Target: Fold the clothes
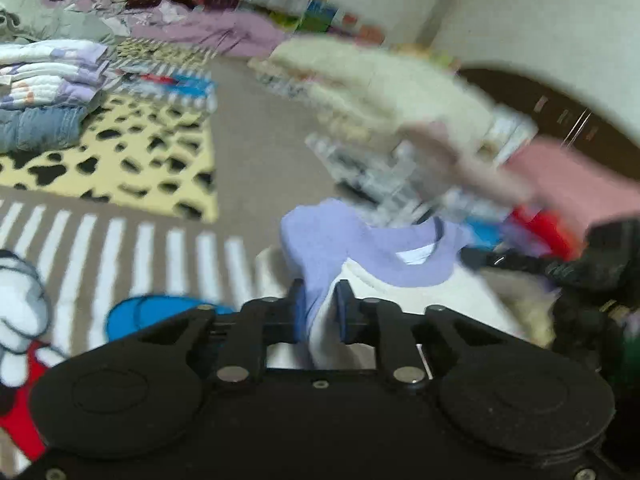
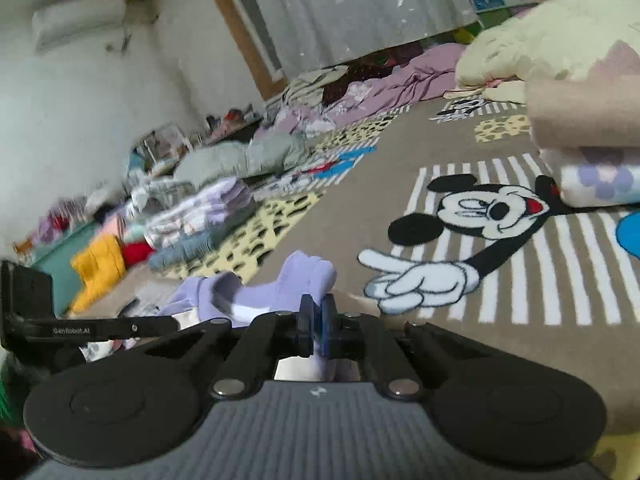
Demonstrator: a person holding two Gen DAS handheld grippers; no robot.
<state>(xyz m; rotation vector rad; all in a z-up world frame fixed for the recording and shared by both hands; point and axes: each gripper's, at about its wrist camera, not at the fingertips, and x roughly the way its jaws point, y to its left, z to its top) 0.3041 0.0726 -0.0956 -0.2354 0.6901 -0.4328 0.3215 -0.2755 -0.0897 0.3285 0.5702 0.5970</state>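
Observation:
A small shirt with a lavender collar and sleeves and a white body (image 1: 400, 276) lies bunched on the carpet in the left wrist view. My left gripper (image 1: 320, 308) is shut on a fold of its lavender and white fabric near one shoulder, and the cloth fills the gap between the pads. In the right wrist view, the shirt's lavender sleeve (image 2: 304, 272) sticks up just past my right gripper (image 2: 318, 316), whose blue pads pinch a thin layer of it. The black body of the other gripper (image 2: 72, 330) shows at the left edge.
The floor is a brown carpet with a cartoon mouse (image 2: 492, 208) and white stripes. A stack of folded clothes (image 1: 48, 80) stands at the left, another folded pile (image 2: 592, 140) at the right. A cream blanket (image 1: 380, 80) and loose garments lie further back.

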